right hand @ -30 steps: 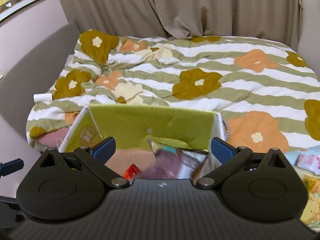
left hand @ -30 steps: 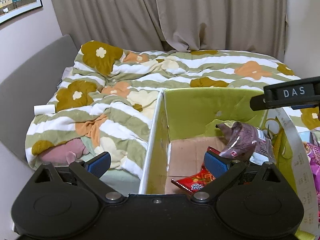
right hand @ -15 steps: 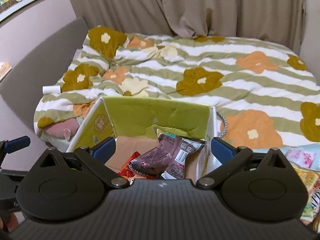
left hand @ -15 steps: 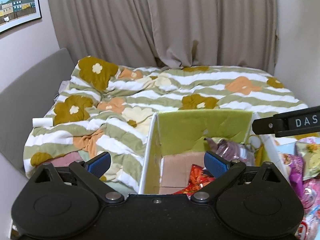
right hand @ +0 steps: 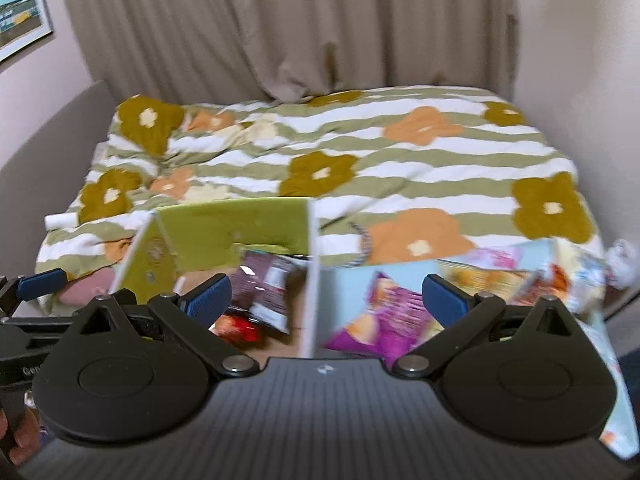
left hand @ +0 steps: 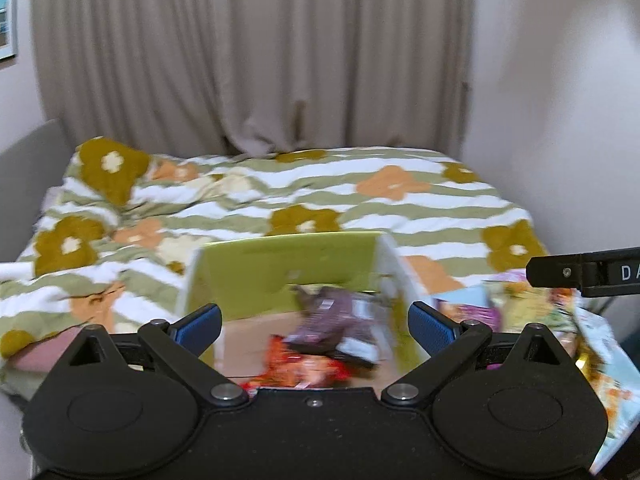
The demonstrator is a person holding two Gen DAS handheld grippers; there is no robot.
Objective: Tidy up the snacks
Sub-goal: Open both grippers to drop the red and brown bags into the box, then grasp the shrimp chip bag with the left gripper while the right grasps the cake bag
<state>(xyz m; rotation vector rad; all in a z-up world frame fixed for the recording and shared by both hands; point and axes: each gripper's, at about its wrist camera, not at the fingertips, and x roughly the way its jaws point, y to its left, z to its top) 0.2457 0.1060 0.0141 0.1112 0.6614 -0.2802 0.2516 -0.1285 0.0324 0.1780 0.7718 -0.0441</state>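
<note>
From the left wrist view, the left hand-held gripper (left hand: 315,322) stands wide apart, its blue pads (left hand: 200,322) holding nothing. Straight ahead between the fingers sits an open box (left hand: 280,268) with lime-green inner walls, white edges and a brown cardboard floor. Inside it lies a dark brown-purple snack bag (left hand: 332,320) with a white label, blurred by motion, resting partly over a red-orange snack packet (left hand: 304,368) nearer the hand-held gripper. To the right of the box, past the right finger, a heap of colourful snack bags (left hand: 520,300) spreads out on a pale blue surface; their print is too blurred to read. The black body of the right hand-held gripper (left hand: 584,274) reaches in from the right edge above that heap. Beyond lies a bed with a green-and-white striped flower quilt (left hand: 300,196), and beige curtains (left hand: 248,52) behind it.

From the right wrist view, the right hand-held gripper (right hand: 326,298) is also spread wide and empty. The box's white right wall (right hand: 310,280) runs almost straight ahead between the fingers. Left of it, inside the box, lie the brown bag (right hand: 268,284) and the red packet (right hand: 236,326). Right of the wall, outside the box, a purple snack bag (right hand: 384,316) lies just ahead, with more pale and orange packets (right hand: 500,272) beyond the right finger. A blue pad of the left hand-held gripper (right hand: 40,284) shows at the far left.
</note>
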